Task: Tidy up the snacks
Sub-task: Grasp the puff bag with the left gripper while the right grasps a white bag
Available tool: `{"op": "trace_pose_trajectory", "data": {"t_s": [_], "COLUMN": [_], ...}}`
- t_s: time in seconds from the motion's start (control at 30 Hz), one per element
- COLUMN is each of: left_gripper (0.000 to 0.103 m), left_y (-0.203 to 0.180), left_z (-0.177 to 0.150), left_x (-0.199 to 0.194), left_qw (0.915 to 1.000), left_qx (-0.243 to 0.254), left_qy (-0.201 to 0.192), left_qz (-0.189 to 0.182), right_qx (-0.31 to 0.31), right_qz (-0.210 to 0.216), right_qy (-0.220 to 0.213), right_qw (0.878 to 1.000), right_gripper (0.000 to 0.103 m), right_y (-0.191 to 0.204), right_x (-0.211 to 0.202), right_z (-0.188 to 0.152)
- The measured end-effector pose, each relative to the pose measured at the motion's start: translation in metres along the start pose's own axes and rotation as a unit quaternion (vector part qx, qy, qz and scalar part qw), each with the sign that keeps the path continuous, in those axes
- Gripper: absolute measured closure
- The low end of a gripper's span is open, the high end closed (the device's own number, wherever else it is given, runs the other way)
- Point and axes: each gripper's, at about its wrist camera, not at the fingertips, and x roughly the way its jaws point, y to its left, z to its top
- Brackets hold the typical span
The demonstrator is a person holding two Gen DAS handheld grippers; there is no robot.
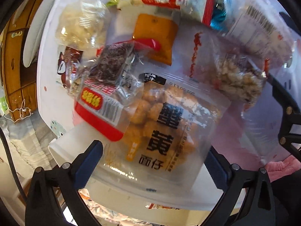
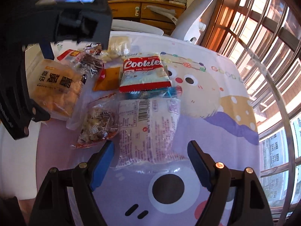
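From where I stand, the snacks lie in a loose heap on a table under a cartoon-printed cloth.

Furthest left is the clear bag of golden puffs with bold black characters. The left tool hangs over it with its jaws spread wide, one blue pad on either side of the bag's lower edge, and nothing pressed between them. That bag looks light and airy, its film slick and crinkly, and the puffs inside would likely crush under a hard squeeze. I would take it by the flat sealed edge or gently across its middle.

Overlapping its upper left corner is a red-labelled packet and a small dark-filled wrapper, so lifting the puffs may drag these along.

Further right lie a nut-and-grain bar in clear wrap, an orange sachet and the red Cookies pack.

Rightmost is the white pack with a barcode, lying flat and soft-looking. The right tool is poised at its near end, open, its pads clear of the pack. Its flat body should give under the pads, so a pinch across the near end seems safest.
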Motion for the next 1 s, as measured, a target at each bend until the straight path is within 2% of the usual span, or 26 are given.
{"op": "trace_pose_trajectory", "data": {"t_s": [0.23, 0.33, 0.43, 0.5, 0.7, 1.0], "left_gripper": [0.001, 0.007, 0.013, 0.014, 0.021, 0.023], "left_y": [-0.006, -0.008, -0.016, -0.017, -0.015, -0.007], "left_z": [0.009, 0.013, 0.017, 0.018, 0.012, -0.004], "left_x": [0.013, 0.015, 0.011, 0.010, 0.004, -0.014], "left_qw": [0.9998, 0.9997, 0.9999, 1.0000, 0.9999, 0.9974], "left_qx": [0.011, 0.010, 0.010, 0.006, -0.010, -0.046], "left_qy": [0.015, 0.017, 0.009, 0.007, -0.008, -0.032], "left_qz": [0.012, 0.011, 0.003, 0.002, -0.012, -0.044], "right_qx": [0.013, 0.012, 0.019, 0.025, 0.028, 0.040], "right_qz": [0.002, 0.006, 0.017, 0.034, 0.039, 0.044], "right_qy": [0.003, 0.006, 0.004, 0.006, 0.009, 0.024], "right_qw": [1.000, 1.000, 1.000, 0.999, 0.999, 0.998], "right_gripper": [0.023, 0.023, 0.029, 0.038, 0.043, 0.045], "right_y": [-0.004, -0.006, -0.009, -0.011, -0.007, -0.011], "right_x": [0.012, 0.015, 0.016, 0.017, 0.014, 0.008], "right_z": [0.004, 0.006, 0.007, 0.007, 0.004, 0.002]}}
